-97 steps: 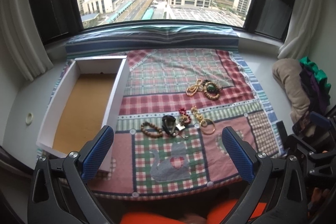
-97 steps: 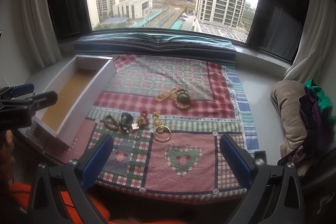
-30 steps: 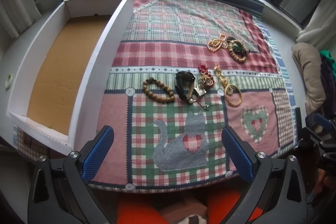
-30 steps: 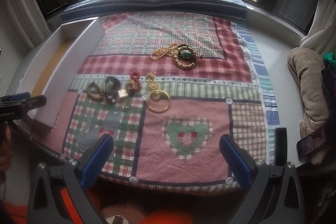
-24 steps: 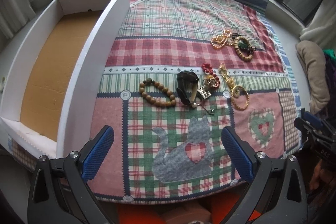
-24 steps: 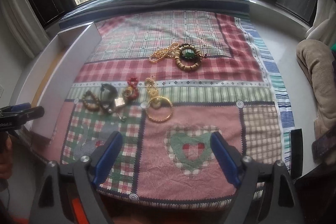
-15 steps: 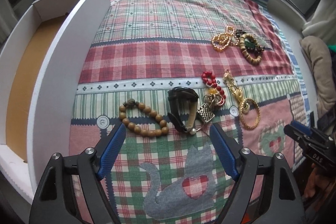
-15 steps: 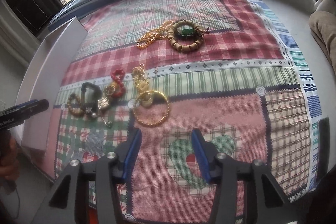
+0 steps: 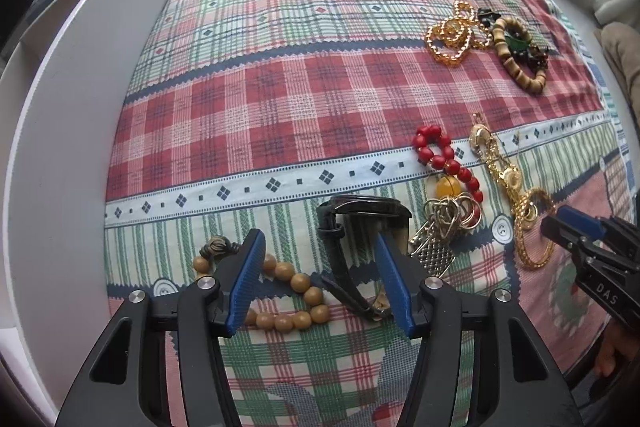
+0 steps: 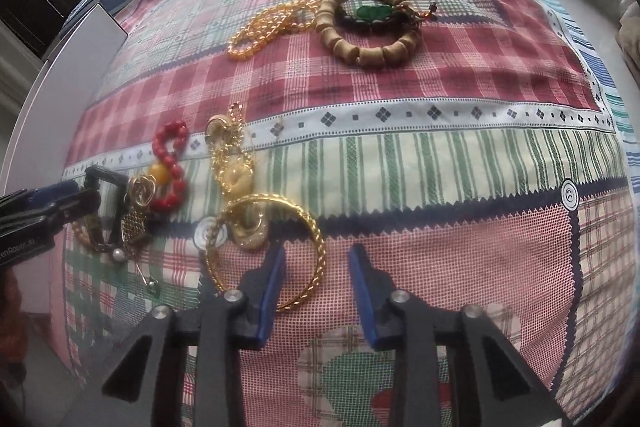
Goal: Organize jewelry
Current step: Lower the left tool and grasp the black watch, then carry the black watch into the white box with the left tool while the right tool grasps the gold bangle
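Note:
Jewelry lies on a plaid cloth (image 9: 280, 107). My left gripper (image 9: 320, 279) is open, low over a brown bead bracelet (image 9: 292, 291) and a black watch (image 9: 356, 227), with one finger on each side of them. My right gripper (image 10: 316, 283) is partly open, its fingers straddling the near rim of a gold bangle (image 10: 308, 227); it also shows in the left wrist view (image 9: 560, 227). A red bead bracelet (image 9: 444, 159), a gold chain (image 9: 496, 163), an amber bead string (image 10: 272, 19) and a wooden bracelet with a green stone (image 10: 368, 27) lie further back.
A white open drawer box (image 9: 60, 147) stands along the cloth's left side. A beige cushion (image 9: 624, 55) lies at the far right. The window sill runs behind the cloth.
Both grippers have come down and forward toward the jewelry. Both have narrowed their jaws, the left over the bead bracelet and watch, the right at the gold bangle.

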Available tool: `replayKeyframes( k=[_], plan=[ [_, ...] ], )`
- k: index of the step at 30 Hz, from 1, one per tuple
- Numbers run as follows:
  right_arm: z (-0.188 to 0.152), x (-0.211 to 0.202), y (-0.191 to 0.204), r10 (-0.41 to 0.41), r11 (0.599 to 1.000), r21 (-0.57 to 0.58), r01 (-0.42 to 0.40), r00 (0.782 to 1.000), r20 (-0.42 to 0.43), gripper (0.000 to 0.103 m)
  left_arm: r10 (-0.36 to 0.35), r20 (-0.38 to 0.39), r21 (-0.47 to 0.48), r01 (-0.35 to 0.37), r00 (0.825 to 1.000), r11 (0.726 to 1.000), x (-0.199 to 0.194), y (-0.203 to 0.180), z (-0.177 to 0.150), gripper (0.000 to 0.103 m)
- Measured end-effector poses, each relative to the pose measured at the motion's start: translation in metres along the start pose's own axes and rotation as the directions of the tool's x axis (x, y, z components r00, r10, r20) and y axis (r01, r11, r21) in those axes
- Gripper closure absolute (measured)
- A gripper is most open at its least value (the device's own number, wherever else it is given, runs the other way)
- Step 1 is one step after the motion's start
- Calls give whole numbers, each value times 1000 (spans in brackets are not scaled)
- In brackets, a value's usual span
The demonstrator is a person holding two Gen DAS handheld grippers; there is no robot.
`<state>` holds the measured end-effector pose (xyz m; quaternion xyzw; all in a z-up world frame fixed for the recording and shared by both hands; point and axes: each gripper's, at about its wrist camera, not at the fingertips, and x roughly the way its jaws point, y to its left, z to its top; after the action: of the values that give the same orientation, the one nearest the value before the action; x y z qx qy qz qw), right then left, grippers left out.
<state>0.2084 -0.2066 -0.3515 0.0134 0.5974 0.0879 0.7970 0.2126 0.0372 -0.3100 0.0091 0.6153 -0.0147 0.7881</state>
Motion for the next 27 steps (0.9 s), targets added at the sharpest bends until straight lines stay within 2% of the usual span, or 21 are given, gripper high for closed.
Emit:
replayKeyframes(
  k=[2, 3, 5, 6, 8, 12, 17, 22, 27],
  plan=[
    [1, 1, 3, -24, 1000, -4, 24, 1000, 0, 72, 7, -10, 8, -7, 1000, 1000, 3, 0, -2, 46],
    [1, 2, 7, -45, 999, -14, 45, 999, 1, 74, 14, -13, 12, -13, 1000, 1000, 4, 0, -2, 51],
    [0, 3, 12, -88, 995, -45, 89, 996, 7, 82, 22, -21, 22, -22, 1000, 1000, 7, 0, -3, 64],
    [-1, 3, 14, -109, 992, -60, 109, 994, 14, 92, 25, -19, 28, -25, 999, 999, 8, -1, -3, 75],
    [-1, 3, 13, -120, 991, -57, 121, 993, 19, 98, 31, -11, 42, -31, 999, 999, 9, -2, -3, 92],
    [2, -6, -1, -68, 997, 43, 67, 997, 21, 98, 28, 22, 34, -29, 999, 999, 0, 0, -2, 99],
    [2, -36, -12, -12, 995, 104, 7, 998, 56, 98, -43, 31, -65, 45, 999, 997, -29, 15, -3, 99],
    [6, -74, -9, 27, 994, 101, -35, 997, 78, 98, -109, 75, -189, 122, 991, 974, -79, 43, -17, 100],
    [9, -101, 29, 96, 994, 37, -99, 992, 77, 98, -91, 136, -324, 131, 987, 937, -128, 96, -36, 99]
  ],
)
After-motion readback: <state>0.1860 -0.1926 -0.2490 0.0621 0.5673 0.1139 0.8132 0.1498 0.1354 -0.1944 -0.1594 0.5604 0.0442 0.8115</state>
